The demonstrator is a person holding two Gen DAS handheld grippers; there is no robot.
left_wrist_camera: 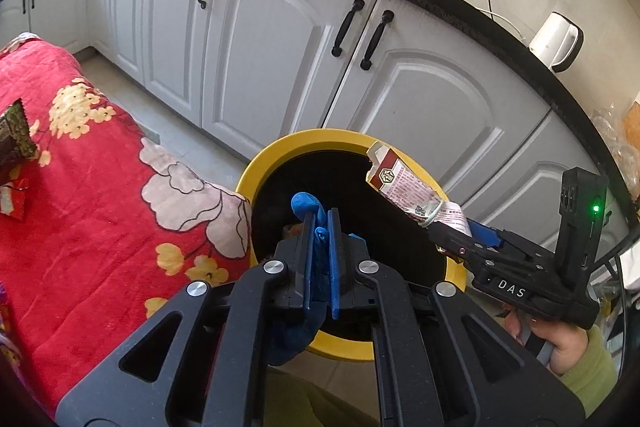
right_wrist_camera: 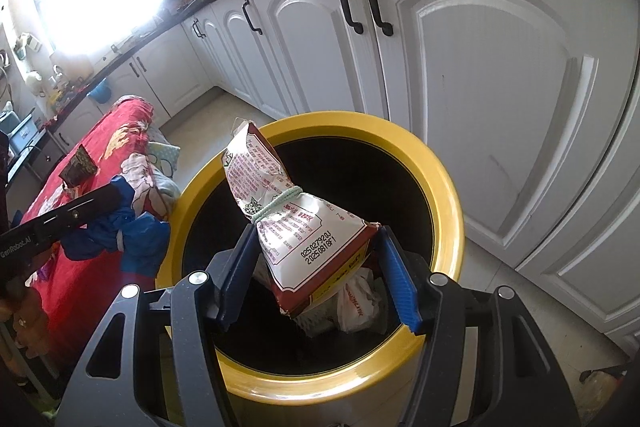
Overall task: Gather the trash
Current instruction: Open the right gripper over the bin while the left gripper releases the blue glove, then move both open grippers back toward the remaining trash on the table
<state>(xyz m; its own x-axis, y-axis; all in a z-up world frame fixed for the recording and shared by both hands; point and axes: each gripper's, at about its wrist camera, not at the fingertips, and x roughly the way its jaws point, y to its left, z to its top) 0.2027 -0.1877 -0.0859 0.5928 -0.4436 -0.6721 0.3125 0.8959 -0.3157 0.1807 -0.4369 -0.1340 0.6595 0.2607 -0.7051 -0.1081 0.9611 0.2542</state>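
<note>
Right gripper (right_wrist_camera: 316, 267) pinching a banded snack bag (right_wrist_camera: 296, 211), held above the yellow-rimmed bin (right_wrist_camera: 448, 183), long axis tilted up and away | left gripper (left_wrist_camera: 320, 239) clamped on blue cloth (left_wrist_camera: 306, 205) at the bin's near-left rim | right bag looks better centred for dropping.

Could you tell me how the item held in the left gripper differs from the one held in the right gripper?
The left gripper pinches a limp blue rubber glove; the right gripper clamps a stiff red-and-white printed paper bag tied with a band. The glove droops; the bag sticks up. Both hang over the yellow-rimmed bin.
</note>
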